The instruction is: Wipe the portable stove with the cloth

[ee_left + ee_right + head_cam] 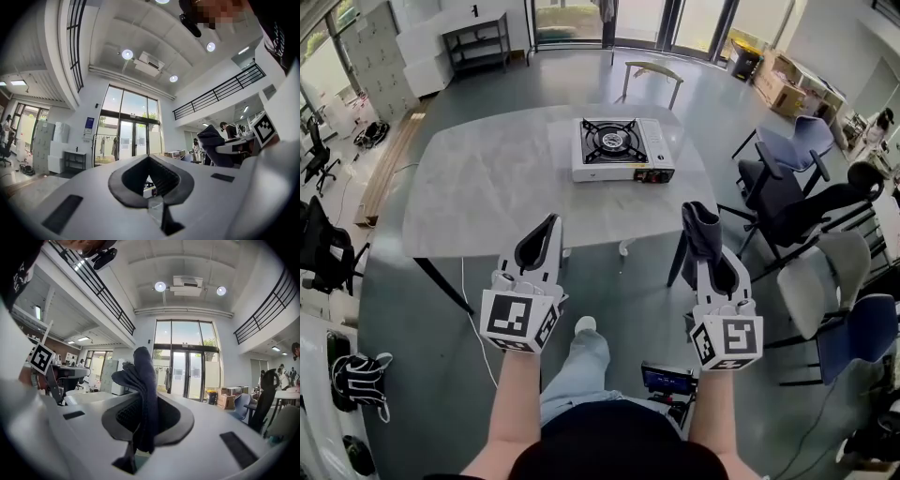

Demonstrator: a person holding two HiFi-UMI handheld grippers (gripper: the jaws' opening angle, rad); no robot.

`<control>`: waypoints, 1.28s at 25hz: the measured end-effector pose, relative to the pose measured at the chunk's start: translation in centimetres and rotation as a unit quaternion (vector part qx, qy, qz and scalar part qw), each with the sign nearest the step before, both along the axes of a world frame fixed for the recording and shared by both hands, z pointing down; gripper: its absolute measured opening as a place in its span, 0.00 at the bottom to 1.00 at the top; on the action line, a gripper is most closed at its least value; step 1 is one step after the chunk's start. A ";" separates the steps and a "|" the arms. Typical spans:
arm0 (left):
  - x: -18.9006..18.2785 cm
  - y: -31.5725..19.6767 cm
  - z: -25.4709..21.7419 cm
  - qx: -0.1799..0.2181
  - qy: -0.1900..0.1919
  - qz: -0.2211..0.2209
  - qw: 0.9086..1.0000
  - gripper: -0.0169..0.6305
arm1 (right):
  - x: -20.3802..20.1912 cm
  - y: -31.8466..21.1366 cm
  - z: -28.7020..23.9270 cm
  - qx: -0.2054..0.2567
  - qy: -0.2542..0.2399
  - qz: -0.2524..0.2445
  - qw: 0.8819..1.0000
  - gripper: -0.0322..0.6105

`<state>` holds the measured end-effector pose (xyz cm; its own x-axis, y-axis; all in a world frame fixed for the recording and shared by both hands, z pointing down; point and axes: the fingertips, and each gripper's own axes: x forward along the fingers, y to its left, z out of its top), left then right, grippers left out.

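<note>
A white portable stove point(622, 150) with a black burner sits on the far right part of the grey table point(487, 187). Both grippers are held well short of the table, pointing forward and up. My right gripper point(705, 236) is shut on a dark blue cloth point(701, 230), which sticks out past its tips; in the right gripper view the cloth point(143, 394) stands up between the closed jaws. My left gripper point(546, 234) is shut with nothing in it, its jaw tips meeting point(149, 161).
Several office chairs point(797, 202) stand to the right of the table, and a black chair point(323, 246) at the left. A small bench point(652, 73) sits beyond the table. The person's leg and shoe point(583, 328) show below, between the grippers.
</note>
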<state>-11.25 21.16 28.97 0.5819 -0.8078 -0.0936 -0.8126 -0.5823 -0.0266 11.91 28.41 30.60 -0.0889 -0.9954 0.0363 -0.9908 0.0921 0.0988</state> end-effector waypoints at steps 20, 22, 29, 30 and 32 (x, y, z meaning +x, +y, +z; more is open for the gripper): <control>2.4 -21.4 2.3 -0.037 0.000 0.028 0.999 0.04 | 3.2 -20.0 0.7 -0.031 0.013 0.044 0.998 0.15; 2.8 -22.6 3.0 -0.043 -0.002 0.022 0.999 0.04 | 4.0 -21.0 1.3 -0.034 0.009 0.045 0.998 0.15; 4.8 -26.5 4.1 -0.051 -0.018 -0.004 0.999 0.04 | 7.1 -26.7 2.8 -0.044 0.003 0.024 0.999 0.15; 5.0 -27.3 4.2 -0.053 -0.021 -0.008 0.998 0.04 | 7.4 -27.9 2.9 -0.045 0.003 0.019 0.999 0.15; 5.5 -28.9 4.5 -0.055 -0.025 -0.017 0.998 0.04 | 8.1 -30.2 3.1 -0.048 0.007 0.009 0.999 0.15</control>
